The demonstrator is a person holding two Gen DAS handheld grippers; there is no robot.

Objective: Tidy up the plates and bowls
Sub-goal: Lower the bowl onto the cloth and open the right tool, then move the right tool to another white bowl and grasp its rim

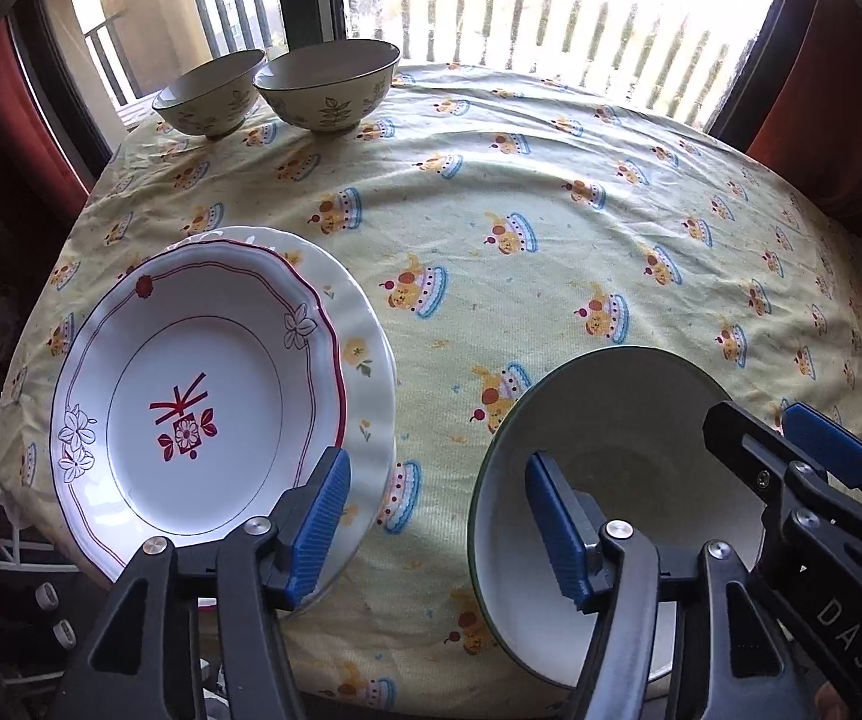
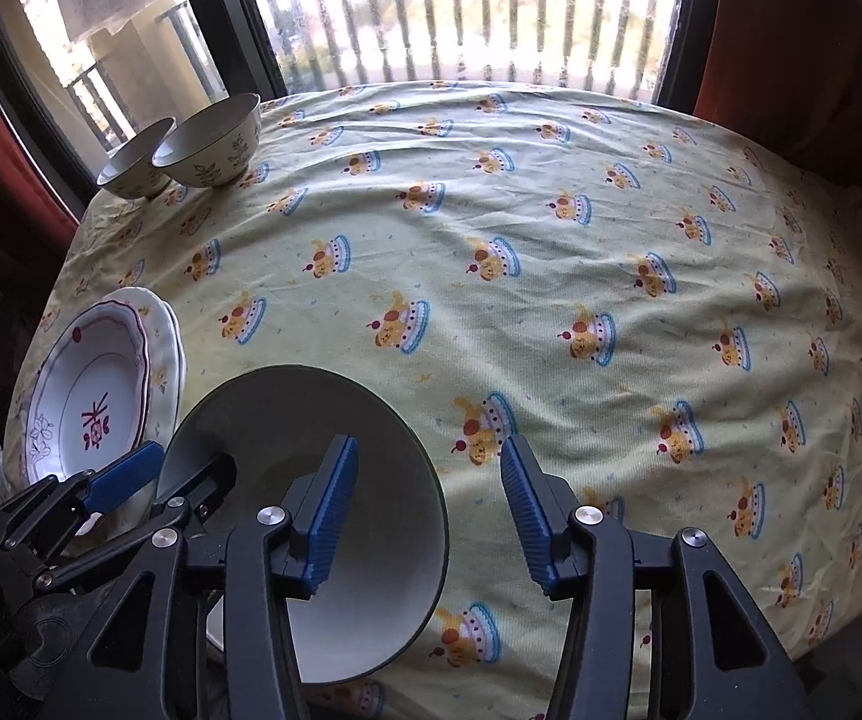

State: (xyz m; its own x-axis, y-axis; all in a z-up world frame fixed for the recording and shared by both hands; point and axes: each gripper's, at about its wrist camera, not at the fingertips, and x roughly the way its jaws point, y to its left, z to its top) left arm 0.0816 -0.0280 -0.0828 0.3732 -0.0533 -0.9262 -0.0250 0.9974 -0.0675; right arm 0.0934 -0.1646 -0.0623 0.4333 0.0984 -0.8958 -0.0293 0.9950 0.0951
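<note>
we have both grippers over the near edge of the table (image 2: 550, 192), each with its jaws apart and clamped on nothing. our left gripper (image 1: 436, 534) straddles the gap between the stacked plates (image 1: 203, 396) and the big green-rimmed bowl (image 1: 604, 462); our right gripper (image 2: 428, 516) has one pad over that bowl's rim and the other outside it. two small leaf-patterned bowls (image 1: 275, 90) sit side by side at the far left corner. we judge the plates stacked and the bowls still to gather: next, close on the big bowl's rim and carry it to the small ones.
</note>
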